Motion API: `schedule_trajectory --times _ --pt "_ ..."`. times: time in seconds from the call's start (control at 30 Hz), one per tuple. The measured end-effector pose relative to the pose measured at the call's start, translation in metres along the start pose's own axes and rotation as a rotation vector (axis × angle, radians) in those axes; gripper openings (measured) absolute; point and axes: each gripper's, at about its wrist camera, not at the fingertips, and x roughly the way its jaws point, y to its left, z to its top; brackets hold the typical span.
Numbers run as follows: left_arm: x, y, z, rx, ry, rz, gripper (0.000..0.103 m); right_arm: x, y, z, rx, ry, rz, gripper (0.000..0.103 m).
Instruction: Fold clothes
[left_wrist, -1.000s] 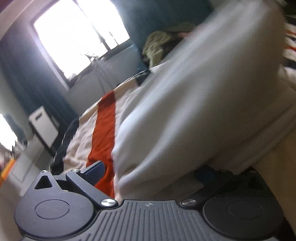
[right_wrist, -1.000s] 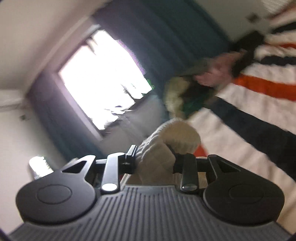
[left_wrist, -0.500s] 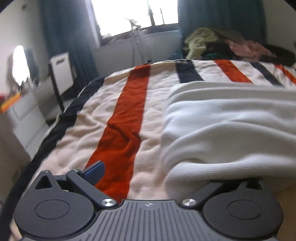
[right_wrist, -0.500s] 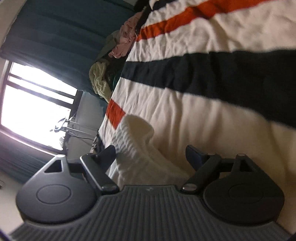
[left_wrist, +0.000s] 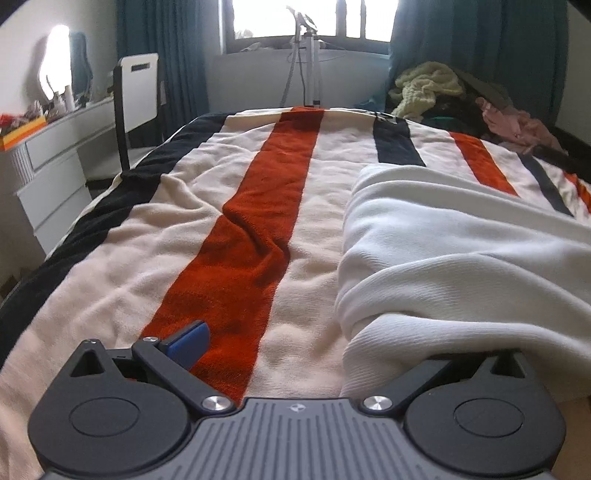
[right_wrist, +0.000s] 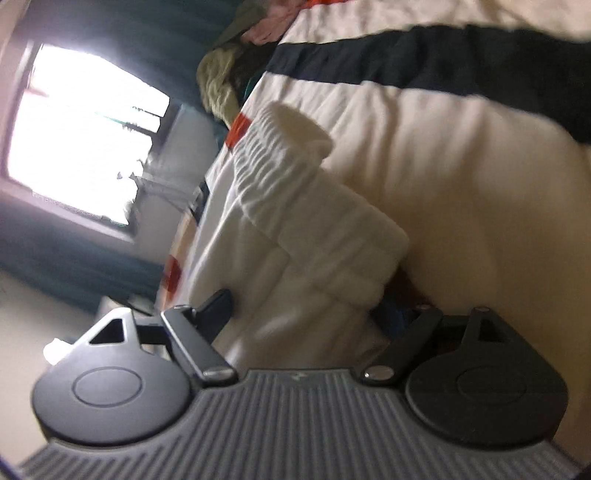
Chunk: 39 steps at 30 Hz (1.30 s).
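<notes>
- Folding step, about midway by the look of it: white sweater (left_wrist: 461, 251) lying flat on the right side of the bed, with one side already turned in to make a straight edge.
- Left gripper (left_wrist: 325, 347) spread wide and squeezing nothing. Blue pad (left_wrist: 188, 341) bare over the red stripe; other finger hidden under the near edge of the sweater.
- Right gripper (right_wrist: 304, 314) spread wide too. Bunched sleeve (right_wrist: 314, 206) of the sweater lying between the fingers, loose, not pinched.
- Next, most likely: pick a new spot on the near hem, close both grippers on it, lift, and carry it over toward the far end.
- Needs a low reach, so each bottom finger slides under the knit and not under the blanket as well.
- Needs a pinch through all layers, or the fold may slip open.
- Soft, thick knit: likely to sag and drag, so best moved slowly and with both ends level.
- Underneath: striped blanket (left_wrist: 258, 221), cream with red and dark bands, soft and wrinkled. Easy to snag by mistake.
- At the far right corner of the bed: pile of clothes (left_wrist: 443, 96), not folded.
- Around the room: bright window (left_wrist: 295, 14), dark green curtains (left_wrist: 155, 55), metal stand (left_wrist: 306, 55) under the window, white drawers (left_wrist: 51, 173) and chair (left_wrist: 136, 88) on the left.
</notes>
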Motion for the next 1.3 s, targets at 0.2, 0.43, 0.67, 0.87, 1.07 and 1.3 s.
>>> schedule_trajectory --times 0.2,0.43,0.67,0.87,1.07,1.3 --pt "0.002 0.008 0.001 -0.059 0.015 -0.013 0.103 0.005 -0.003 -0.001 0.019 0.012 0.023 0.088" --pt "0.001 0.006 0.000 -0.054 0.045 -0.023 0.101 0.002 -0.006 0.000 0.044 0.011 0.103 0.089" --pt "-0.009 0.011 -0.005 -0.085 0.189 -0.210 0.101 -0.003 0.001 -0.001 -0.043 -0.008 0.009 0.057" --pt "-0.039 0.033 -0.009 -0.207 0.158 -0.452 0.103 -0.031 0.011 0.009 -0.040 -0.138 0.082 0.033" --pt "-0.028 0.067 0.007 -0.476 0.071 -0.564 0.103 -0.039 0.014 0.024 -0.034 -0.220 0.092 0.023" --pt "0.033 0.045 0.020 -0.504 0.210 -0.563 0.103 -0.024 0.002 0.026 0.003 -0.145 0.013 0.029"
